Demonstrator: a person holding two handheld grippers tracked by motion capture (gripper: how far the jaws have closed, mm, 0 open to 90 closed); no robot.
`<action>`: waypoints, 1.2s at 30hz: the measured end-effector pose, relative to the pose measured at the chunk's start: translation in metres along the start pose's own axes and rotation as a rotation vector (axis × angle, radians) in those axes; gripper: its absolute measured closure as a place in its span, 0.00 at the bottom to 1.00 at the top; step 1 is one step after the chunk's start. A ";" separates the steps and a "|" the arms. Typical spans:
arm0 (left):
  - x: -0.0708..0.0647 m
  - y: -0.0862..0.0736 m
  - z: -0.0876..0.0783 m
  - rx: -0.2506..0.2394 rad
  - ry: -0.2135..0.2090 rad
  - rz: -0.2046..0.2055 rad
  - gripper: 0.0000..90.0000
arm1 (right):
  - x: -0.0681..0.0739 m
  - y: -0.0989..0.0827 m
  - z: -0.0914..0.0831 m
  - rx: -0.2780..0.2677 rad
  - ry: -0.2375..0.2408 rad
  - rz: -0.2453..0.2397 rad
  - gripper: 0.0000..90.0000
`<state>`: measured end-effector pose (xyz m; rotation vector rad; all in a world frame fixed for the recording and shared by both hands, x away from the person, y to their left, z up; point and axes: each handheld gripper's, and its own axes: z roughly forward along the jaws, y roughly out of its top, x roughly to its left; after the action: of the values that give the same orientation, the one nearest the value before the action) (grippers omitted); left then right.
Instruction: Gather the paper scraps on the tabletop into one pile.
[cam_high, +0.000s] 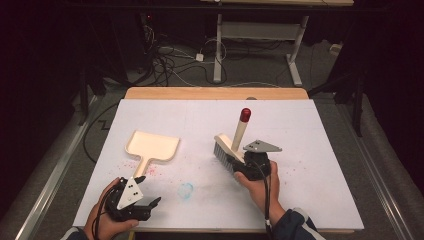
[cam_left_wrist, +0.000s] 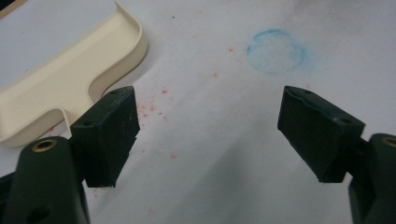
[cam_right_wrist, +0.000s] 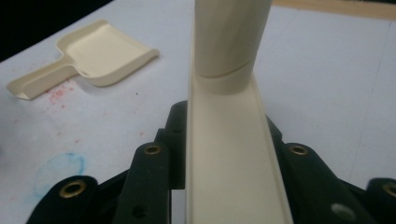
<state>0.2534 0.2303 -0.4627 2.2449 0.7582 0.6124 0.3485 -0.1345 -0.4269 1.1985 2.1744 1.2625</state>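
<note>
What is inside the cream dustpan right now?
Nothing visible: the dustpan tray looks bare in the high view and the right gripper view. Red specks lie on the table beside its handle, not inside.

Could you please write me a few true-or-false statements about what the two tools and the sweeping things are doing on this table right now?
1. The right tool is shut on the brush. True.
2. The left tool holds the dustpan. False: its jaws stand open and hold nothing; the dustpan lies on the table beside it.
3. Red specks lie near the dustpan's handle. True.
4. The brush's handle tip is blue. False: the tip is red.
5. A blue ring mark shows on the white surface. True.
</note>
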 end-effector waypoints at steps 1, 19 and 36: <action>0.000 0.000 0.000 0.002 0.002 0.001 0.22 | 0.000 0.002 -0.004 -0.009 0.006 -0.003 0.75; 0.002 -0.001 -0.002 0.003 0.014 -0.003 0.22 | -0.014 0.002 -0.066 -0.063 0.196 -0.310 0.75; 0.001 -0.001 -0.002 0.006 0.016 0.003 0.22 | -0.016 -0.025 -0.073 0.018 0.357 -0.448 0.75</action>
<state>0.2527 0.2325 -0.4615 2.2493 0.7658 0.6308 0.2980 -0.1929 -0.4094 0.4633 2.5158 1.3268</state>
